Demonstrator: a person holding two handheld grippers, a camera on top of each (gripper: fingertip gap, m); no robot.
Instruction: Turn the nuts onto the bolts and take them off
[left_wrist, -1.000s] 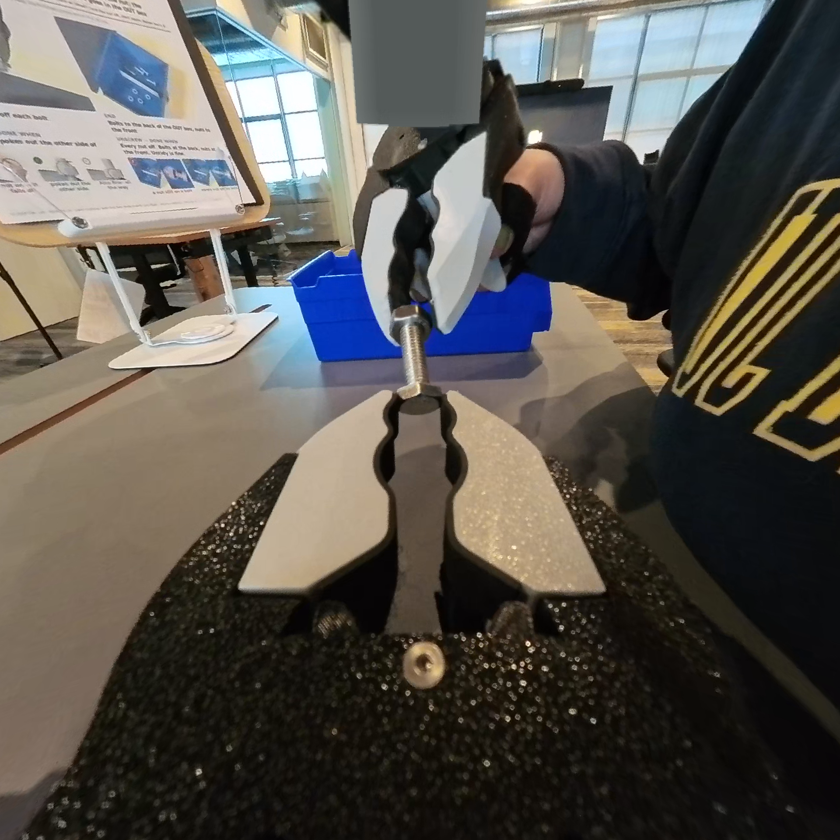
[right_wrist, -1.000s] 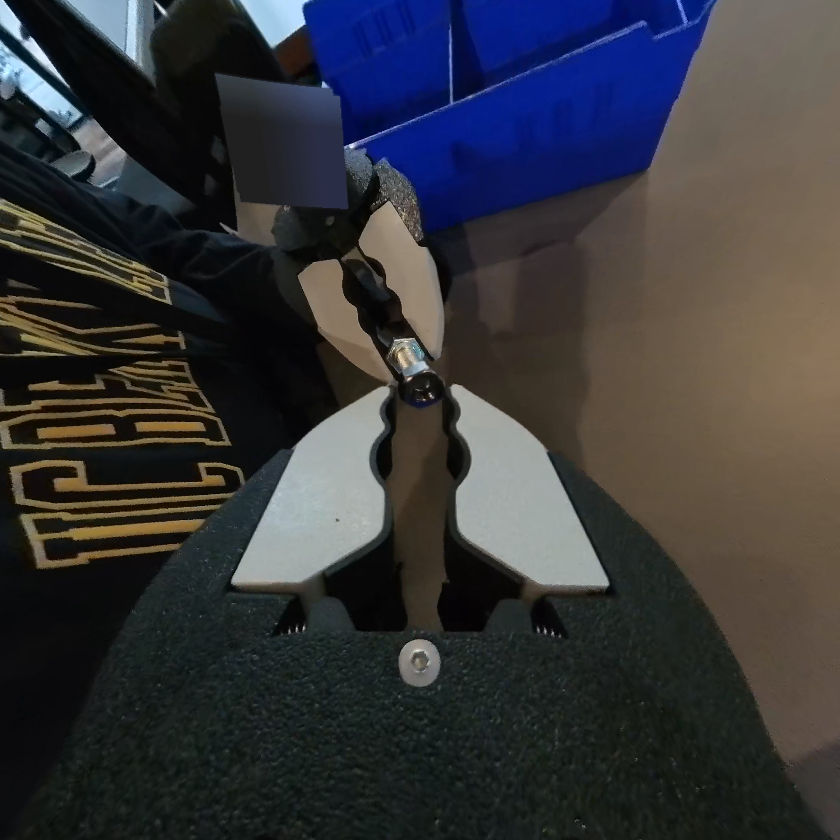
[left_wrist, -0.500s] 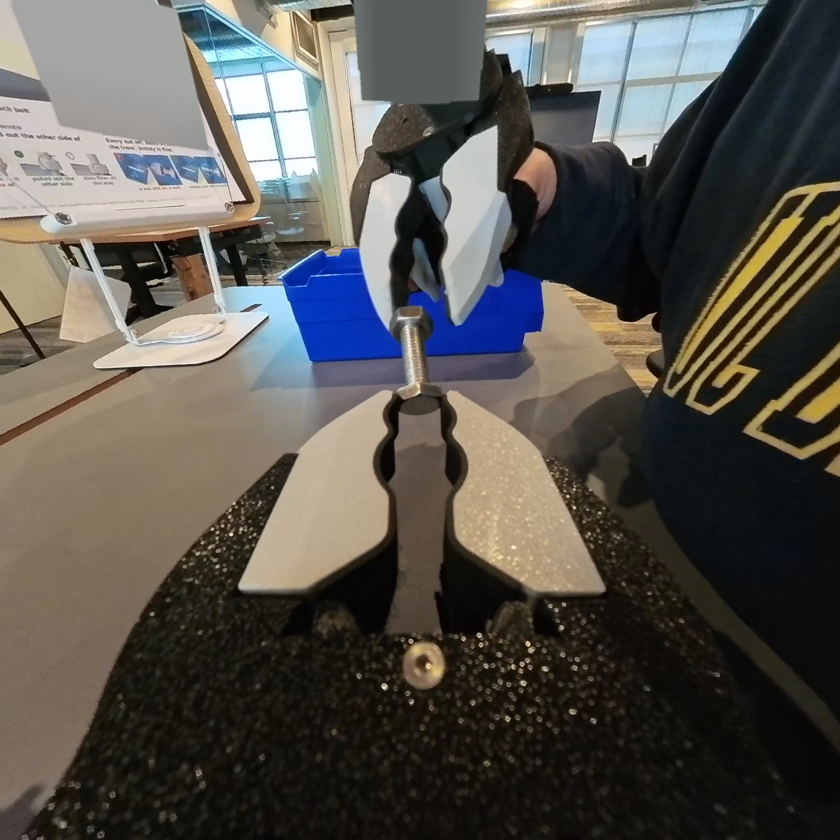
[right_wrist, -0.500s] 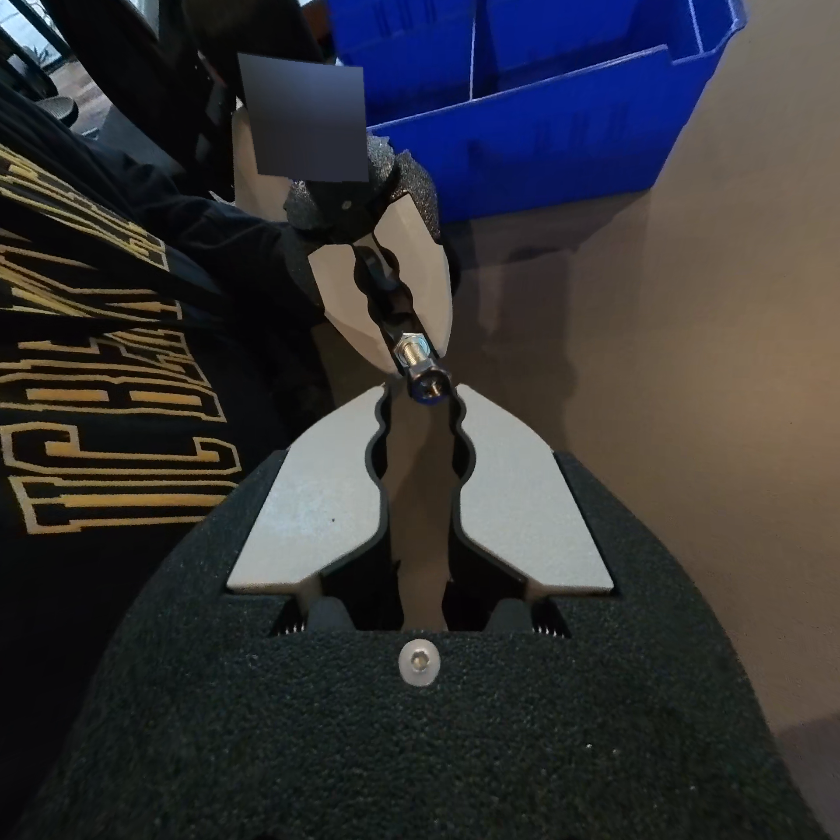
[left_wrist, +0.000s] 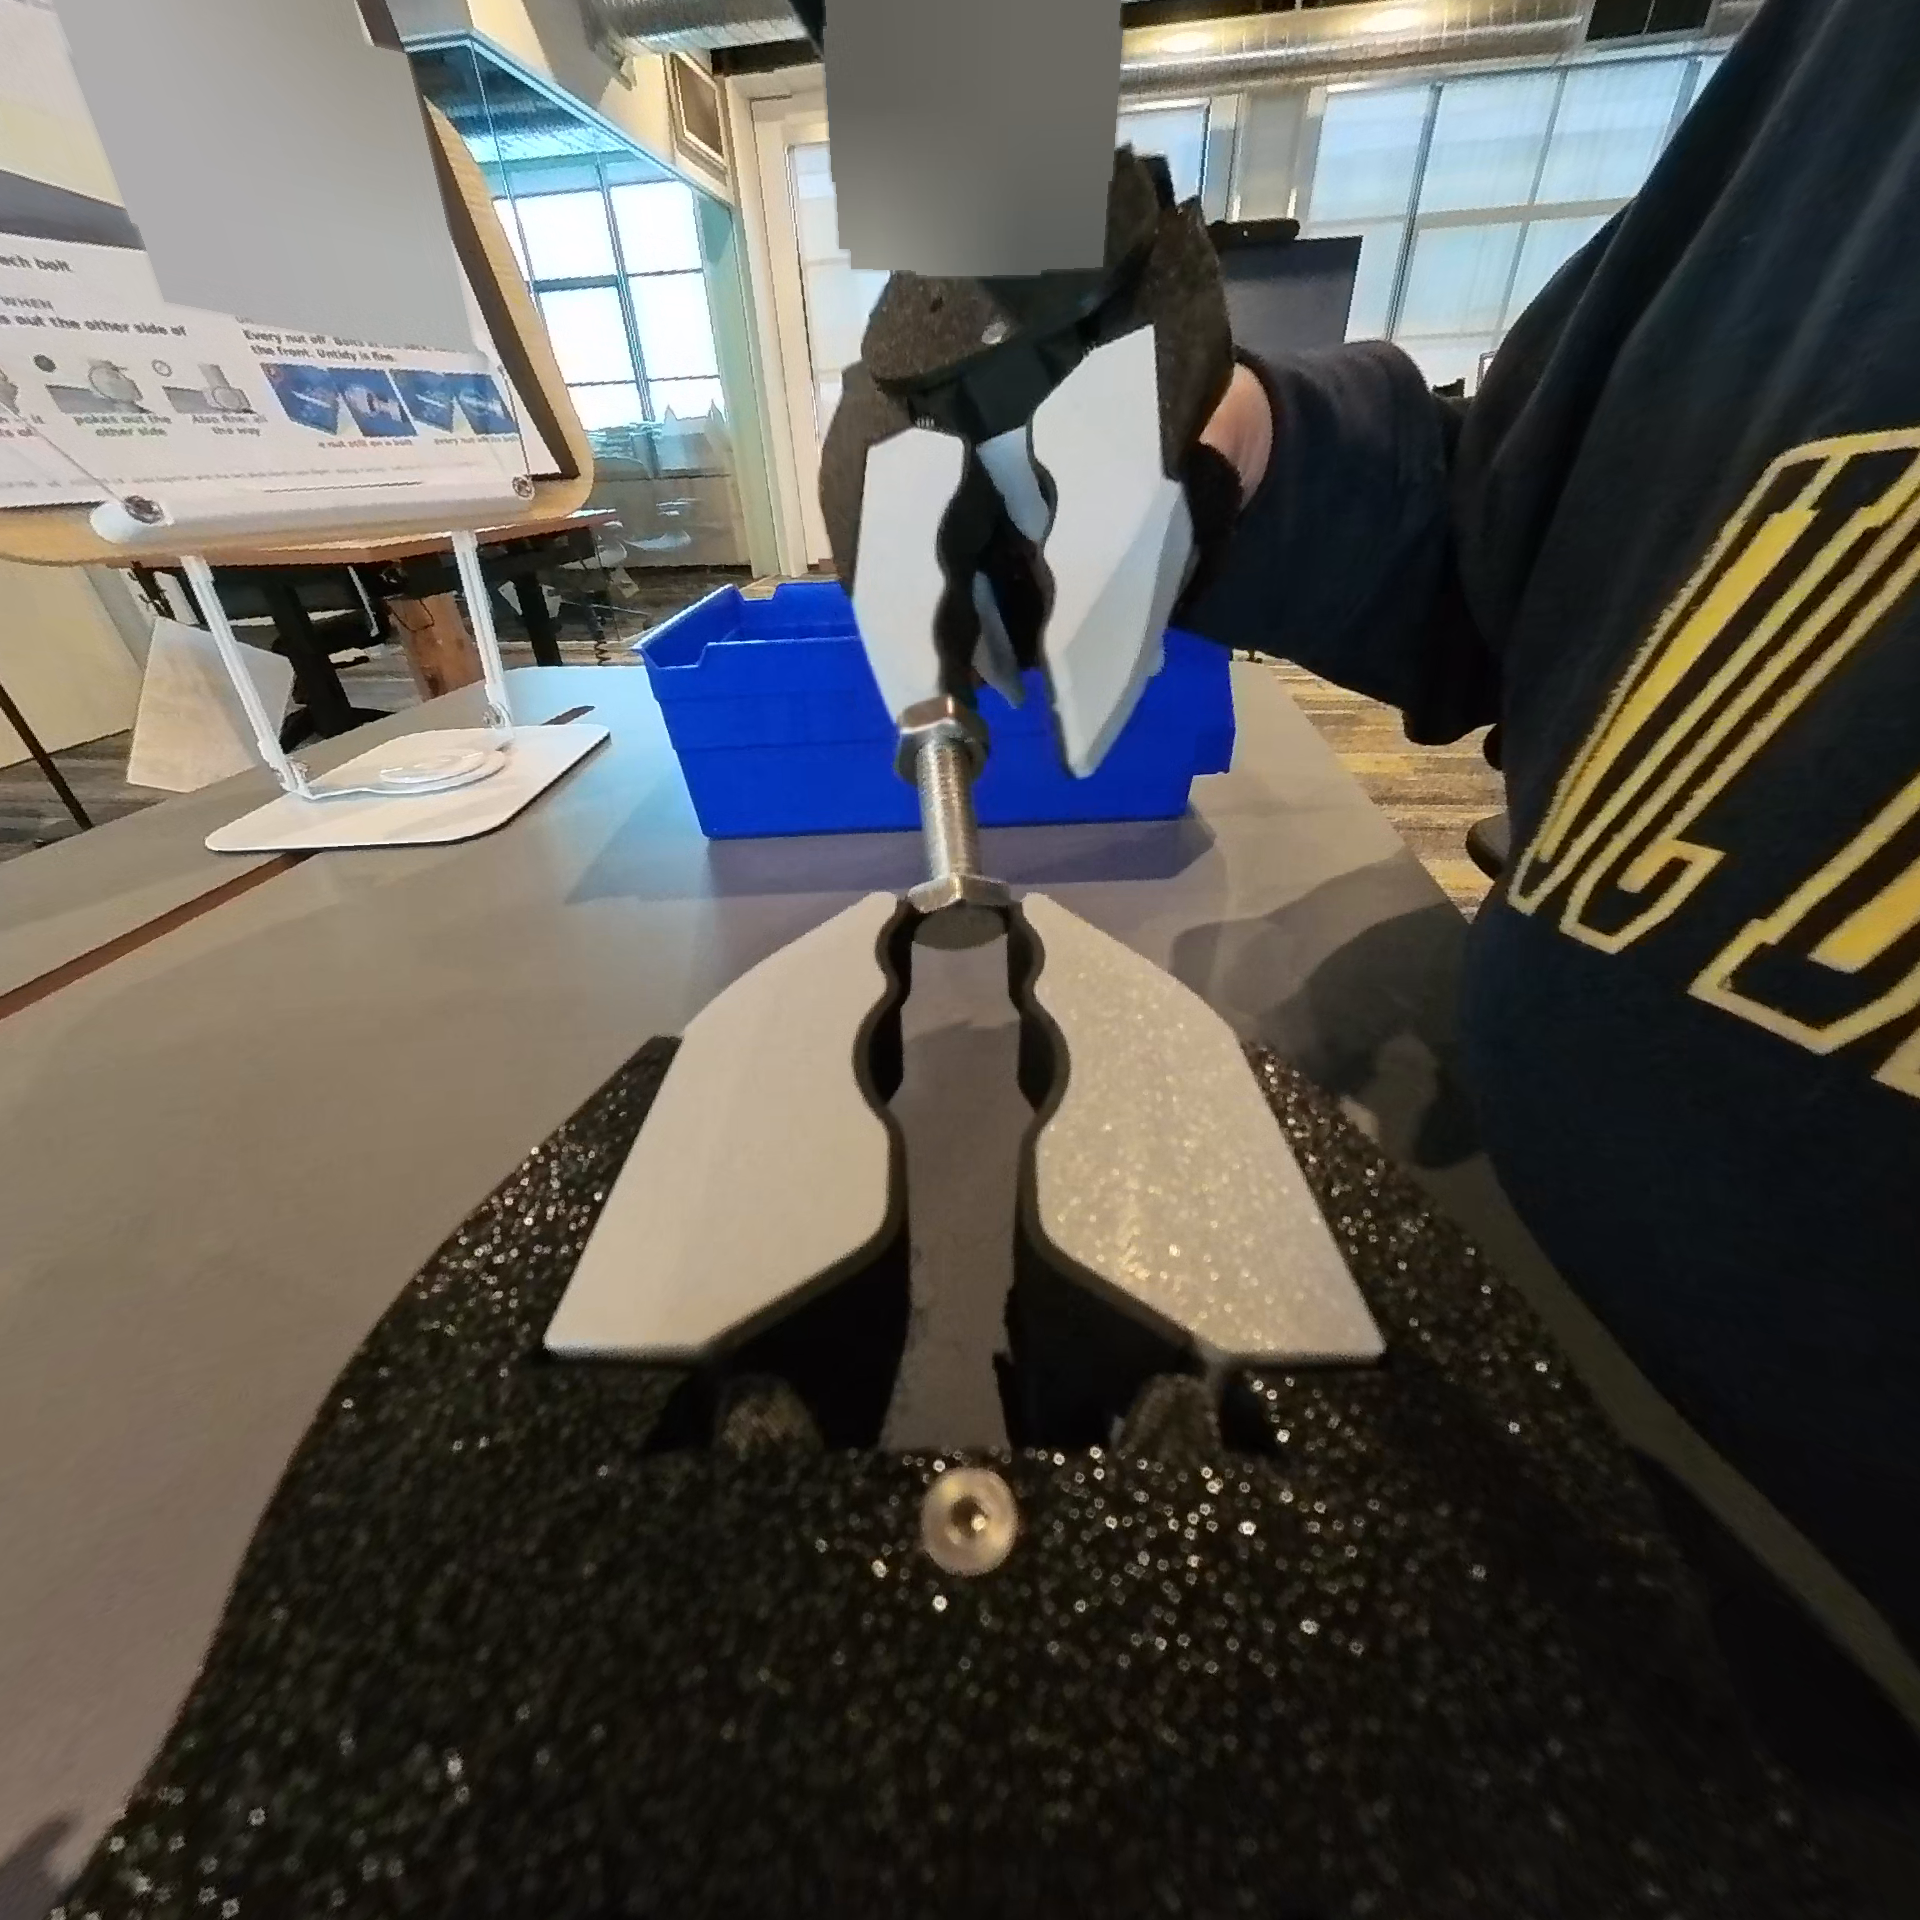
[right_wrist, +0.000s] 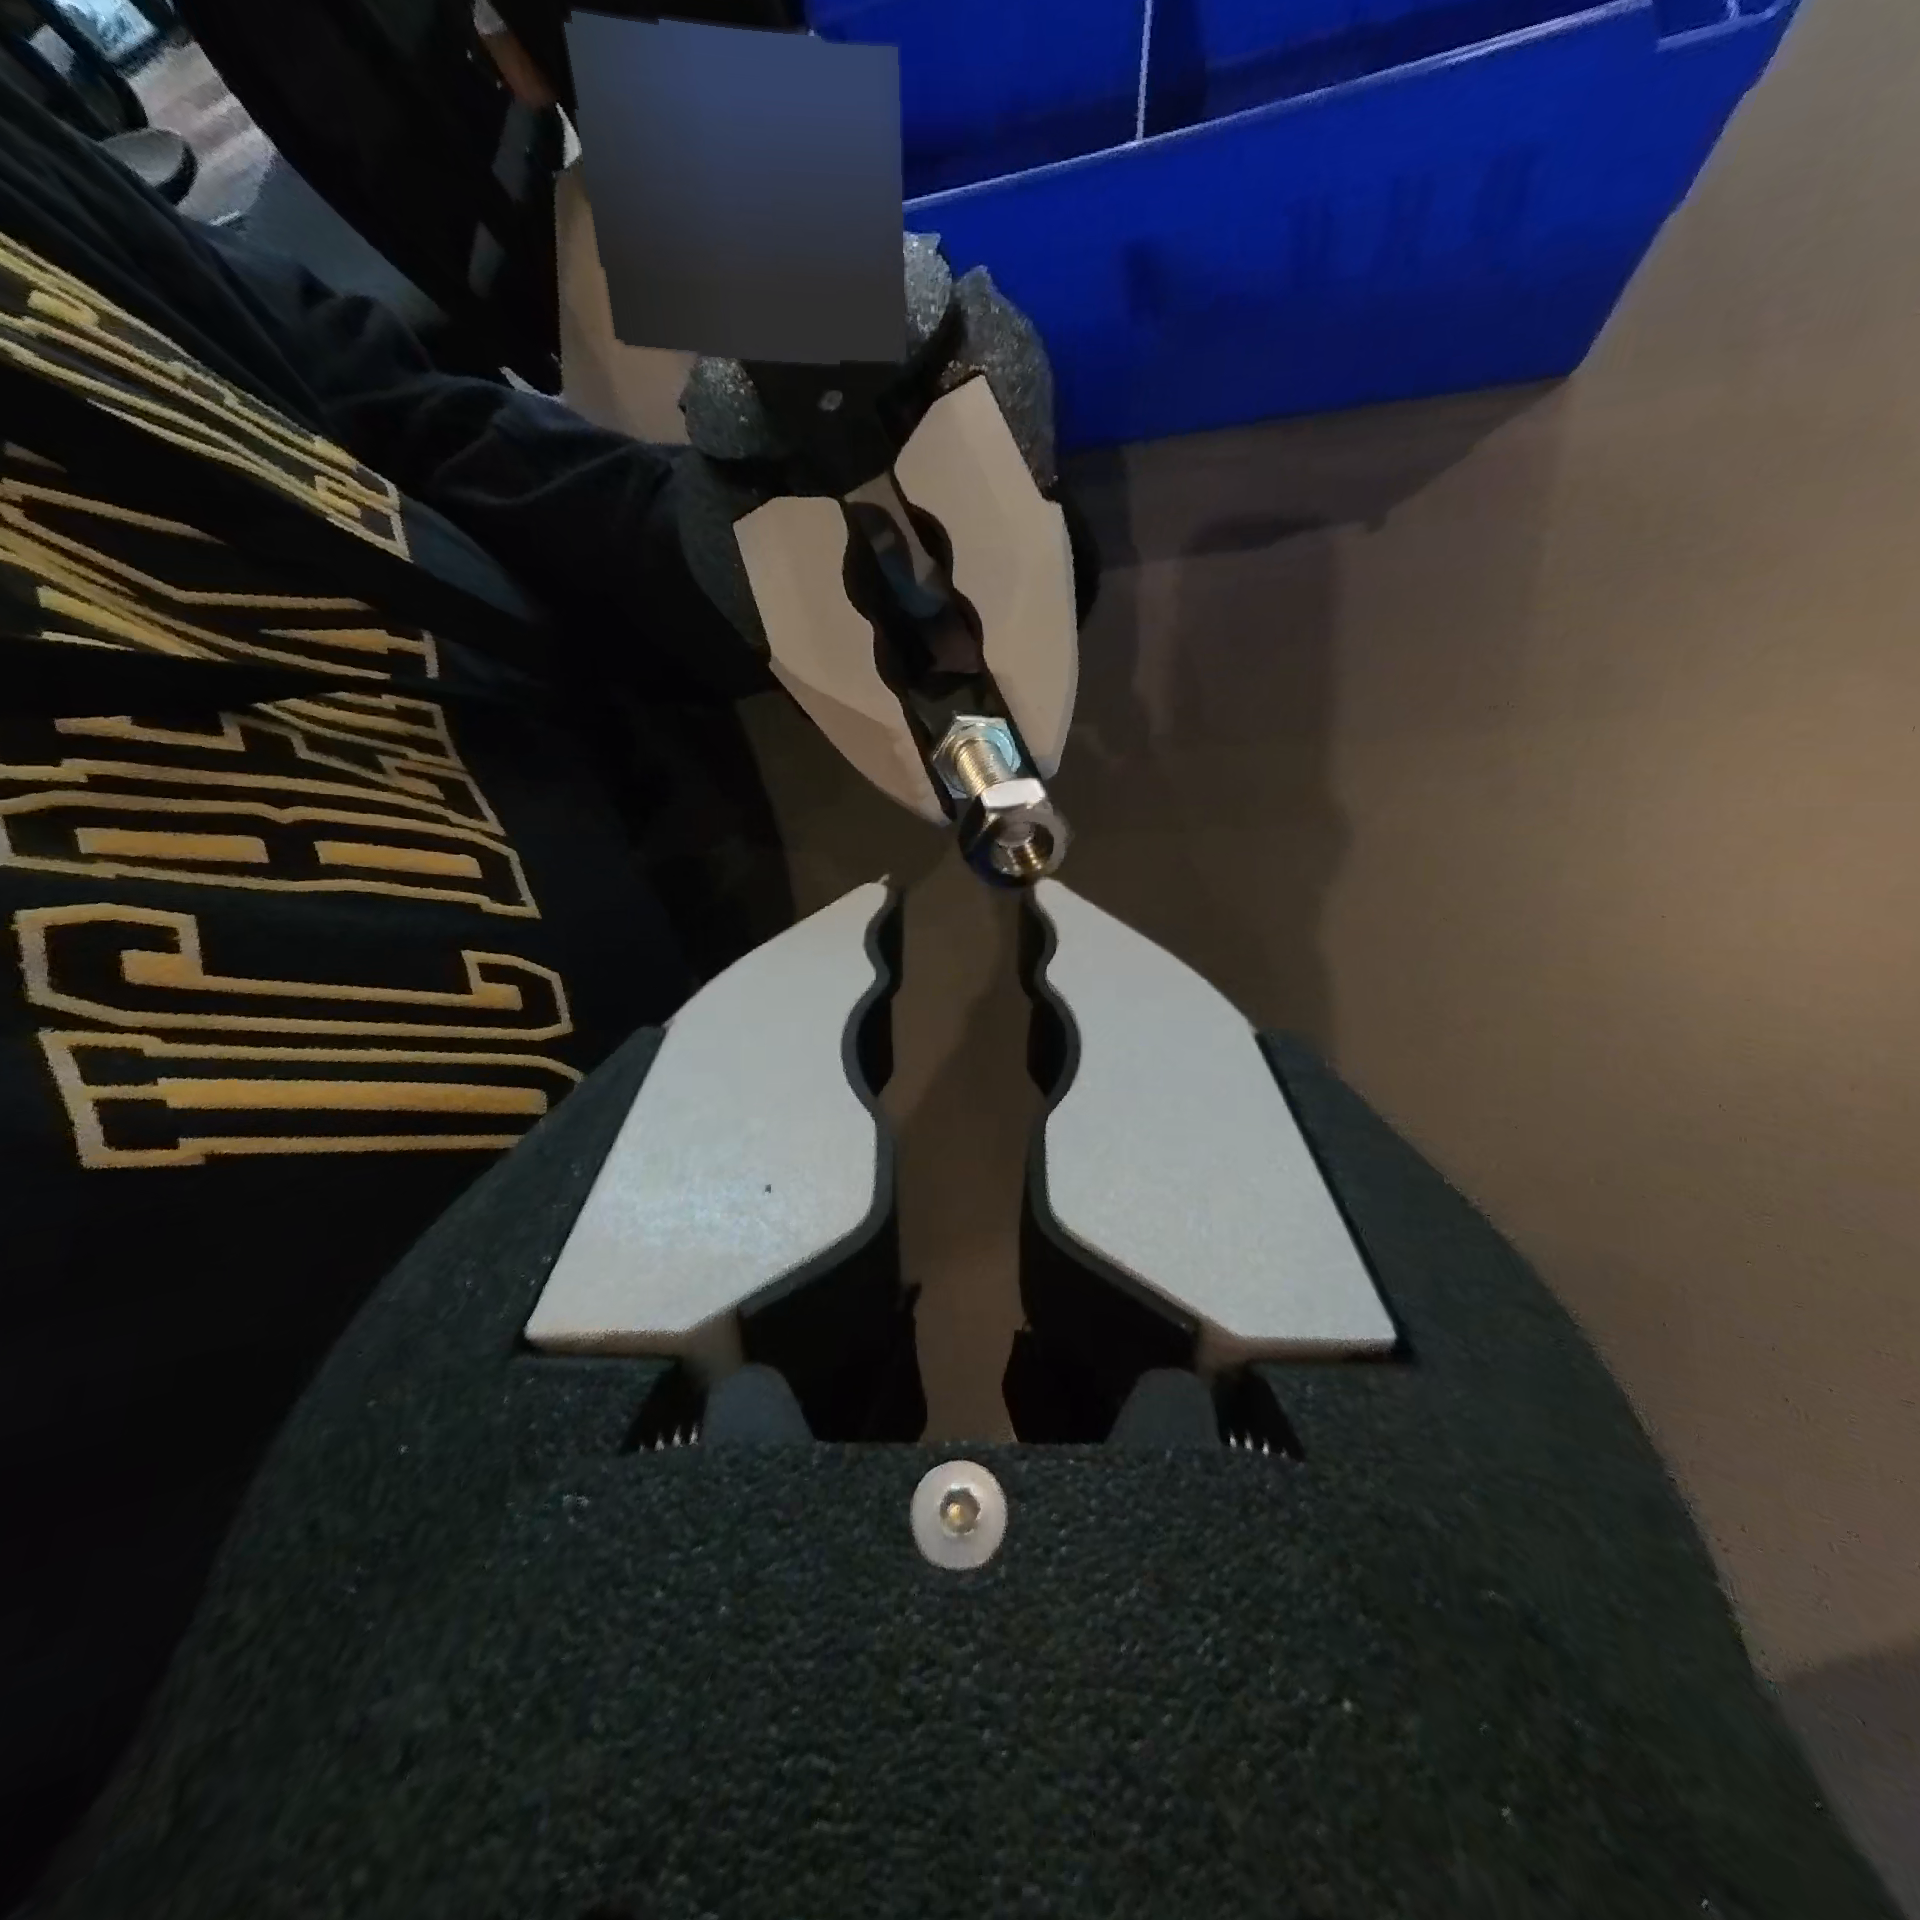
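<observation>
A silver bolt (left_wrist: 948, 805) points up and away from my left gripper (left_wrist: 961, 914), which is shut on its hex head. A silver nut (left_wrist: 940, 727) sits on the far end of the thread. My right gripper (left_wrist: 997, 743) comes from above and is open; the nut lies against one fingertip and the other finger stands apart. In the right wrist view the nut (right_wrist: 1013, 826) is just beyond the tips of my right gripper (right_wrist: 966, 894), not clamped. The left gripper (right_wrist: 987, 779) holds the bolt (right_wrist: 977, 758) behind it.
A blue bin (left_wrist: 790, 748) stands on the grey table (left_wrist: 312, 1039) behind the grippers; it also shows in the right wrist view (right_wrist: 1351, 260). An instruction board (left_wrist: 260, 416) on a white stand is at the back left. A person's dark sweater (left_wrist: 1662, 831) fills the right. Left and right tips are no more than a few centimetres apart.
My right gripper has opened and let go of the nut, which now sits just beyond its tips. The left gripper still holds the bolt in the same way.
</observation>
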